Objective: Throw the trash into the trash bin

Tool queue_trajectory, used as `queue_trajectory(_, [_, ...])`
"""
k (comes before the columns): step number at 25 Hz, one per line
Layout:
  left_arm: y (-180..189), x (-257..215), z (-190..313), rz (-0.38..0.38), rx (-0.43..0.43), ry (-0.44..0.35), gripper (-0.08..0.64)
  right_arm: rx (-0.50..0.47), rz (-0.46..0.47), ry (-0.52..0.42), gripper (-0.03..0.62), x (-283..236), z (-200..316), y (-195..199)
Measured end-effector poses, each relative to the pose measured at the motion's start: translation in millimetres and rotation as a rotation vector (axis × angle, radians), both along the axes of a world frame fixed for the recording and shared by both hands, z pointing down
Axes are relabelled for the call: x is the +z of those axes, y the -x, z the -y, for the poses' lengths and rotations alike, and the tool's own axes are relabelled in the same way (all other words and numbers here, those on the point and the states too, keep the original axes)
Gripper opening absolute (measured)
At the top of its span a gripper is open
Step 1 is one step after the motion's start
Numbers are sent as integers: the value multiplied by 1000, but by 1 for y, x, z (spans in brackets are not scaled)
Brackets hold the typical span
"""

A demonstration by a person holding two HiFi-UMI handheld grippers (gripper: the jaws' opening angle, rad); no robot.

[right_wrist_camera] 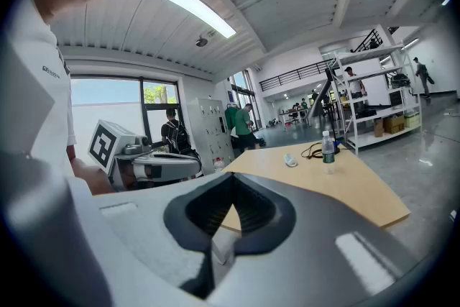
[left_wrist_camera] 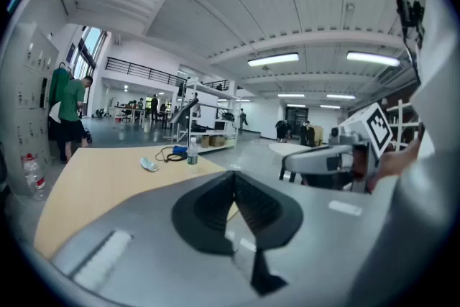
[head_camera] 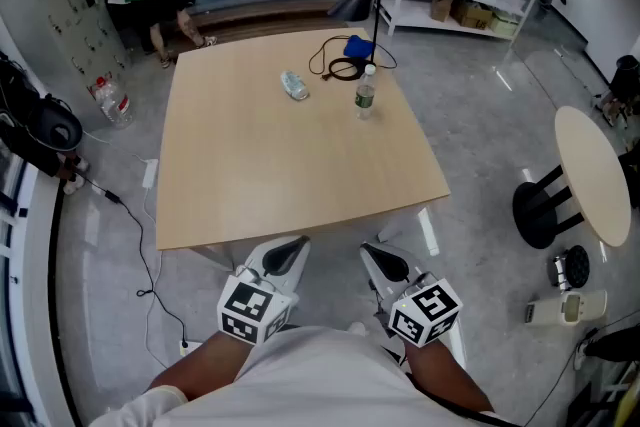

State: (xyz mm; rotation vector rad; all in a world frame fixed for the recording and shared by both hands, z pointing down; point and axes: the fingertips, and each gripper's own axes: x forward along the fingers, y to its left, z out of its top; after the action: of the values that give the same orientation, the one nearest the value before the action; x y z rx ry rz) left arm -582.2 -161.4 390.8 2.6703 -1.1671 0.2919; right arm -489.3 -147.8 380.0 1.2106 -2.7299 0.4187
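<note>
Off the table's (head_camera: 280, 175) near edge, the left gripper (head_camera: 292, 249) hangs with jaws pressed together, empty. The right gripper (head_camera: 377, 254) sits beside it, likewise closed on nothing. Well beyond both, toward the far edge, a crushed plastic bottle (head_camera: 294, 85) lies left of an upright water bottle (head_camera: 365, 96).

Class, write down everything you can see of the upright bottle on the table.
The bottle is small and made of clear plastic, with a white cap and a dark greenish label band around its middle. It stands upright, cap on, on the far right part of the light wooden table. Only the table touches it. A coiled black cable lies just behind it, and a crushed bottle lies to its left, apart from it. Whether it holds any liquid cannot be told.
</note>
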Motion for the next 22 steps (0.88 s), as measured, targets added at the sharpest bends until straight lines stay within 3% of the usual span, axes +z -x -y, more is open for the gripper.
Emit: queue_trajectory(22, [-2,3,1,-76,-5,67,6,-19,50,8,2,-4,-3,7])
